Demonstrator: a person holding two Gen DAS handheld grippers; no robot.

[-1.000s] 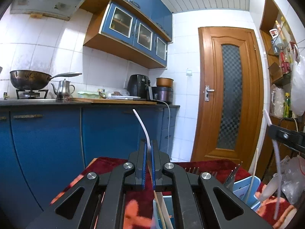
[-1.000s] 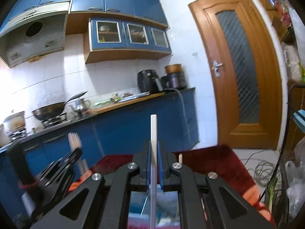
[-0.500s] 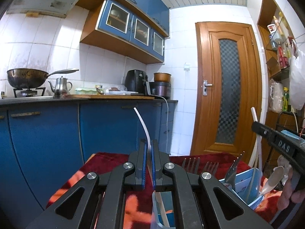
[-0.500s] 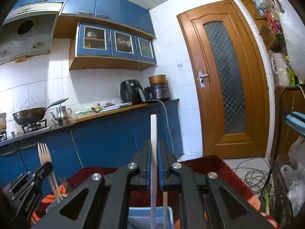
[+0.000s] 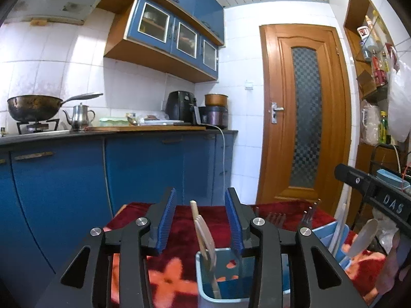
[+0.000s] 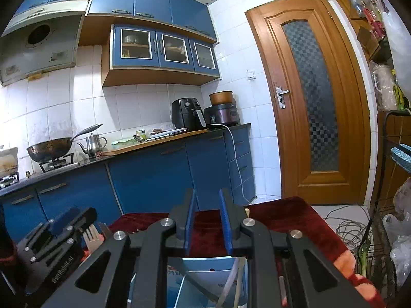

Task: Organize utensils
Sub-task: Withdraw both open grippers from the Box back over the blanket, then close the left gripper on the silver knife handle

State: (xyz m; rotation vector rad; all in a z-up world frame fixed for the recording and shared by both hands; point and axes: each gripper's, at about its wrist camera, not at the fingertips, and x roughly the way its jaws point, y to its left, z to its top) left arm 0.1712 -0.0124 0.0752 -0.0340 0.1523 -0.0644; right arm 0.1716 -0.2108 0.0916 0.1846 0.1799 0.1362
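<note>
A red flowered cloth [image 5: 179, 233] is covering the table, bearing a pale blue plastic holder [image 5: 203, 277]. Directly under the left gripper [image 5: 200, 202], whose jaws are standing wide apart and empty, a wooden utensil [image 5: 204, 233] is leaning upright inside. The right gripper [image 6: 206, 205] is hanging parted over a second blue bin [image 6: 195, 279].
</note>
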